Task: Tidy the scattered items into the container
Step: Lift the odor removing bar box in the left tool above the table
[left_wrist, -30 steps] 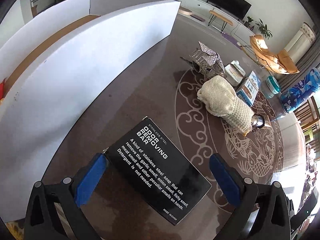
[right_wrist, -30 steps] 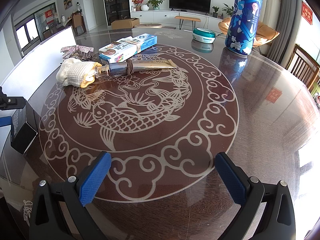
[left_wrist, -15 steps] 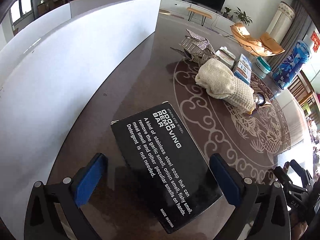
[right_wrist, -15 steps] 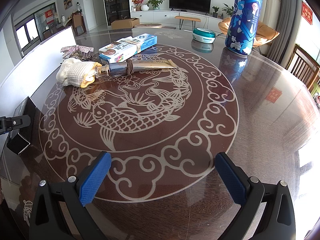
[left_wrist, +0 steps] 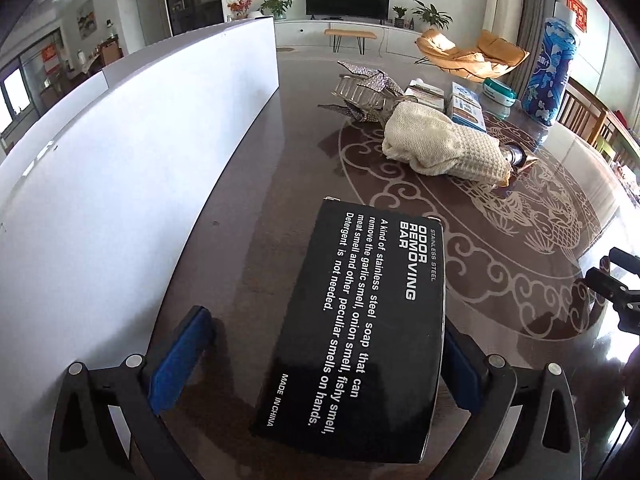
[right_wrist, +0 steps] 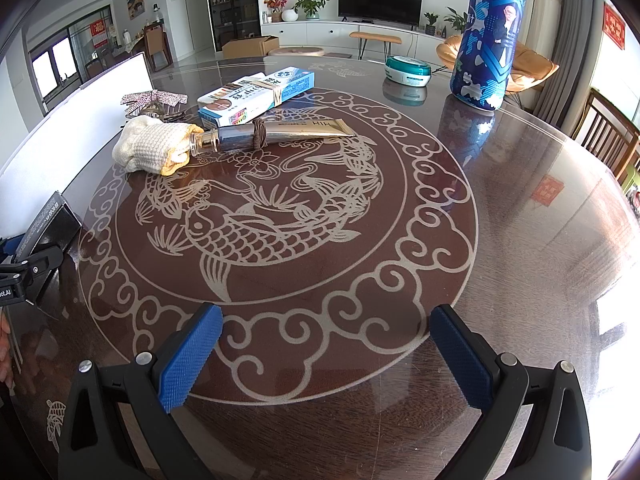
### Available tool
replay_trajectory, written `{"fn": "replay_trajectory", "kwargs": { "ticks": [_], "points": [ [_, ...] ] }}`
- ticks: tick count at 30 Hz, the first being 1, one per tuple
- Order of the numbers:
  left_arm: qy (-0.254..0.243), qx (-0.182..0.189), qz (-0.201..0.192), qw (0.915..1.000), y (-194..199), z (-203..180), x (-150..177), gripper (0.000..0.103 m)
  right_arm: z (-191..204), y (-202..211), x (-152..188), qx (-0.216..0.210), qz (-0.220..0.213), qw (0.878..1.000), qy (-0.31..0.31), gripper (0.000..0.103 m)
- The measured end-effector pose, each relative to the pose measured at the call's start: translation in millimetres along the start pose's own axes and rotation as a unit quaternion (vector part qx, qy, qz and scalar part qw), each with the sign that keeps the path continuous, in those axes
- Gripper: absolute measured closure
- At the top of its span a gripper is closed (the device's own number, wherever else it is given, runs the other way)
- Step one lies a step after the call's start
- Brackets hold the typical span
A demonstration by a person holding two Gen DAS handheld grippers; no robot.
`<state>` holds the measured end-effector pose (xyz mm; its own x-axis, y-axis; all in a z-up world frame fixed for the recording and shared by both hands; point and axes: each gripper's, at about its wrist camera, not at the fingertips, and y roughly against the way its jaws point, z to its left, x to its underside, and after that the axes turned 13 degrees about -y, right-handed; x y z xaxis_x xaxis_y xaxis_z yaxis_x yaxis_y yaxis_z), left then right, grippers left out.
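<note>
Now the step in hand looks to be the grasp of the black soap box [left_wrist: 360,332], the first of the scattered items. This box lies flat on the surface [left_wrist: 248,184], just beside the white wall of the container [left_wrist: 120,184], which stands to its left. The left gripper [left_wrist: 320,364] is around the near end of the box with its jaws apart: the right pad seems to be against the box edge or very near to it, but a clear gap remains between the left pad and the box, so nothing is clamped yet.

The right gripper [right_wrist: 326,356] hovers over the surface with jaws wide apart and holds nothing. Beyond the box, away from the container, the other items lie close together: a knitted cloth [left_wrist: 440,148], a tube [right_wrist: 280,132] just beside the cloth, a long carton [right_wrist: 260,94] behind it and a shiny folded thing [left_wrist: 366,92].

For the next move, I judge the left gripper must shift a little so the box sits in the middle, then close on its long sides. After that the box must be lifted higher than the white wall and carried over it to the left. The box is wide and smooth, so a grip off centre could let it turn or slip
</note>
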<state>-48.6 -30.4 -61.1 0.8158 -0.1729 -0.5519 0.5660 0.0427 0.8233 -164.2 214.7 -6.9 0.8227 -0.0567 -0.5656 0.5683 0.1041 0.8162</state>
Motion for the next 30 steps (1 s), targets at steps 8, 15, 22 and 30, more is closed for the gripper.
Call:
{"fn": "replay_trajectory", "kwargs": {
  "ticks": [8, 15, 22, 30],
  "points": [
    [0.0, 0.0, 0.0, 1.0, -0.3, -0.1, -0.3, 0.0, 0.0, -0.1, -0.2, 0.0, 0.0, 1.0, 0.0, 0.0],
    [0.0, -0.001, 0.0, 1.0, -0.4, -0.9, -0.1, 0.0, -0.1, 0.1, -0.3, 0.0, 0.0, 1.0, 0.0, 0.0],
    [-0.001, -0.001, 0.0, 1.0, -0.7, -1.4, -0.5, 0.0, -0.1, 0.1, -0.3, 0.0, 0.0, 1.0, 0.0, 0.0],
    [-0.017, 0.011, -0.001, 0.9998, -4.1, -4.4, -4.0, 0.0, -0.1, -0.1, -0.2, 0.0, 0.0, 1.0, 0.0, 0.0]
  ]
}}
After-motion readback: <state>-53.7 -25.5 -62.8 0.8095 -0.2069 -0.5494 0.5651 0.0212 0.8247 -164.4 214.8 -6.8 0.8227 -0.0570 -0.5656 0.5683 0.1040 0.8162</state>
